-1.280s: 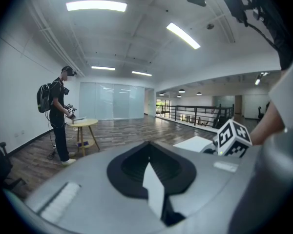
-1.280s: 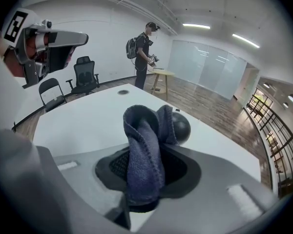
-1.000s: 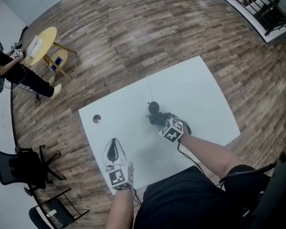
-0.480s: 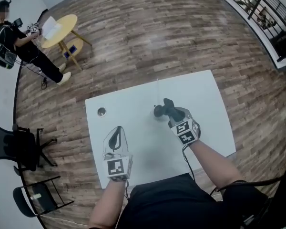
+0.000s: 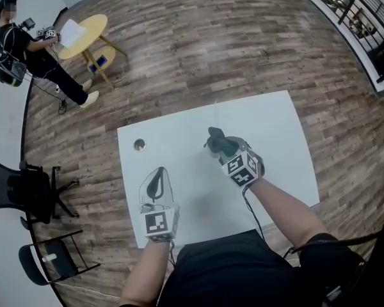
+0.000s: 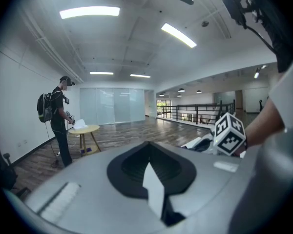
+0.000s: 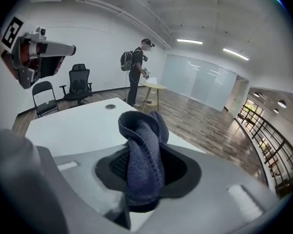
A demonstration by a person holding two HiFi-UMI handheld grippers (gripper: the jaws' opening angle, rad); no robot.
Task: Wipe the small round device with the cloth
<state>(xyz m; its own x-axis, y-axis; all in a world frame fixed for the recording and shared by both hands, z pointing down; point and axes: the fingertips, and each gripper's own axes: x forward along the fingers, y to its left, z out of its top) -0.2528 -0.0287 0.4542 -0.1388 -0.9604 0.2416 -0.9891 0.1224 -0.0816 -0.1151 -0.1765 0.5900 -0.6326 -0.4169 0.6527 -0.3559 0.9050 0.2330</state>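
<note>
The small round device (image 5: 139, 145) lies on the white table (image 5: 275, 126) near its far left corner, and it shows ahead in the right gripper view (image 7: 110, 106). A dark blue cloth (image 5: 219, 142) bunches up between the jaws of my right gripper (image 5: 221, 147), over the table's middle. In the right gripper view the cloth (image 7: 144, 150) stands folded in the right gripper (image 7: 142, 130), which is shut on it. My left gripper (image 5: 157, 171) hovers near the table's front left with its tips together and nothing in them; its own view shows the left gripper (image 6: 147, 144) the same way.
A person stands beside a small yellow round table (image 5: 83, 34) at the far left. Black office chairs (image 5: 19, 187) stand left of the white table. A railing (image 5: 365, 18) runs along the upper right. Wooden floor surrounds the table.
The head view has swung a little. My right gripper has kept the cloth and turned slightly toward the left over the table's middle. The left gripper has hardly moved.
</note>
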